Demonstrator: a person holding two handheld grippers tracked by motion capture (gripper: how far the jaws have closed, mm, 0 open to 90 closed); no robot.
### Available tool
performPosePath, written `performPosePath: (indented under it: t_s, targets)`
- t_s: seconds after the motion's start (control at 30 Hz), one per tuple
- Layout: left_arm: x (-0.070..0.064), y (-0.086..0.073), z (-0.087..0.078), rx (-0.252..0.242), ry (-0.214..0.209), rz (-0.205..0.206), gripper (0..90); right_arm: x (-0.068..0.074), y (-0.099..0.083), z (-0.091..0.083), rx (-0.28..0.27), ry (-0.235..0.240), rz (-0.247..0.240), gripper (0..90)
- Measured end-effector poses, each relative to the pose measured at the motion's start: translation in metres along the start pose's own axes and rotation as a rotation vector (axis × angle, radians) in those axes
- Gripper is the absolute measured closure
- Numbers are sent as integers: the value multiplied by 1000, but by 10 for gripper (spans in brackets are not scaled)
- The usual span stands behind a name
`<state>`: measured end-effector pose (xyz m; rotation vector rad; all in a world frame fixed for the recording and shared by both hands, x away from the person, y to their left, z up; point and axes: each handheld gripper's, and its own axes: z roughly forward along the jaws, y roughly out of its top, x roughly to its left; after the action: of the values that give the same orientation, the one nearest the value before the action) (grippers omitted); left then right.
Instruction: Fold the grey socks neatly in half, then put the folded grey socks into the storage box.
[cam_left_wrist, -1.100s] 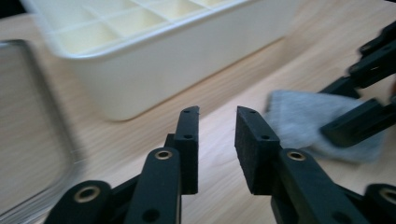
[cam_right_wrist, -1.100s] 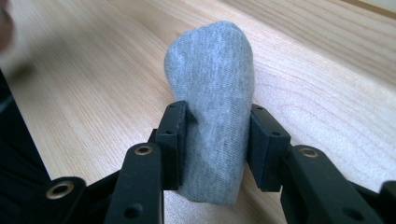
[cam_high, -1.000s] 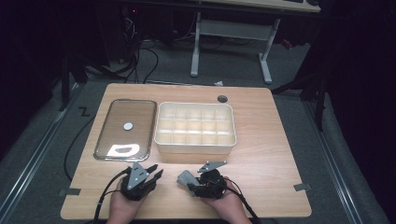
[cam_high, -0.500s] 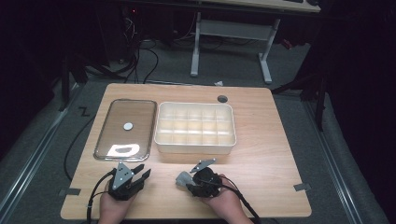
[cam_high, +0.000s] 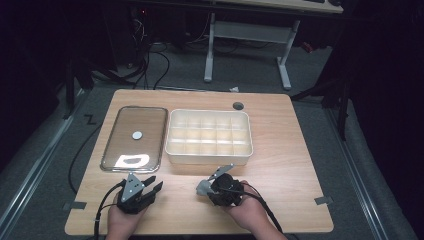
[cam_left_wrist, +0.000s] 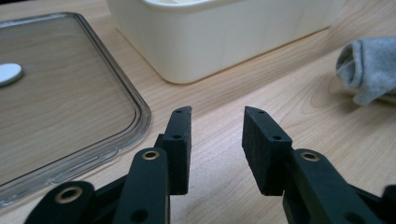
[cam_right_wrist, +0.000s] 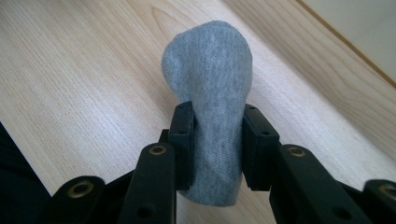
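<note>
The right claw (cam_right_wrist: 212, 140) is clamped on a grey sock (cam_right_wrist: 210, 93) above the worktop (cam_high: 290, 165), while the left claw (cam_left_wrist: 215, 128) is parted and empty beside the compartment box (cam_high: 210, 135).

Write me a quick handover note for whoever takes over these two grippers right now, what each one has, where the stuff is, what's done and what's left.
Right gripper: shut on the grey sock, low over the table's near edge.
Left gripper: open, holds nothing, near the clear lid.
Compartment box: open, mid-table, lid flat to its left; its compartments look bare.
Done: sock gripped.
Left, probably: place the sock in a compartment, then perhaps put the lid on.
</note>
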<state>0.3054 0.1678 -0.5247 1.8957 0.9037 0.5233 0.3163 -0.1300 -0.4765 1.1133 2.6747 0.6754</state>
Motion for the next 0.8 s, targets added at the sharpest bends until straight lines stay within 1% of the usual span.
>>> performPosePath:
  t_s: [0.03,0.13,0.17,0.2,0.23,0.3,0.37,0.4,0.43,0.53,0.63,0.73,0.77,0.8]
  targets:
    - [0,0,1,9,-8,-4,630,-1,0,-2,-2,0,0,699]
    - [0,0,1,21,-14,-1,629,-5,-1,-5,-14,-1,3,699]
    - [0,0,2,23,-14,0,628,-9,-2,-7,-18,1,17,699]
    - [-1,0,3,33,-16,1,628,-9,-2,-7,-18,1,17,699]
    - [-1,0,3,43,-19,-2,629,-12,-3,-8,-18,-1,14,700]
    - [0,0,5,62,-33,-13,621,-17,-4,-10,-10,-9,19,701]
    - [-1,0,6,79,-37,-11,616,-21,-5,-13,-6,-21,23,701]
    - [-2,0,6,87,-35,-8,612,-25,-7,-16,-5,-27,24,701]
    - [-2,0,6,87,-35,-8,612,-25,-7,-16,-5,-27,24,701]
    - [-2,0,5,80,-28,-8,610,-32,-10,-22,0,-41,29,702]
    - [-4,0,5,79,-26,-10,602,-39,-13,-30,-4,-48,50,702]
    - [-7,0,7,79,-31,4,598,-48,-16,-39,-12,-63,53,703]
    - [-7,0,7,81,-32,9,596,-54,-17,-46,-21,-65,64,702]
    - [-8,0,8,83,-35,10,596,-54,-17,-46,-21,-65,64,702]
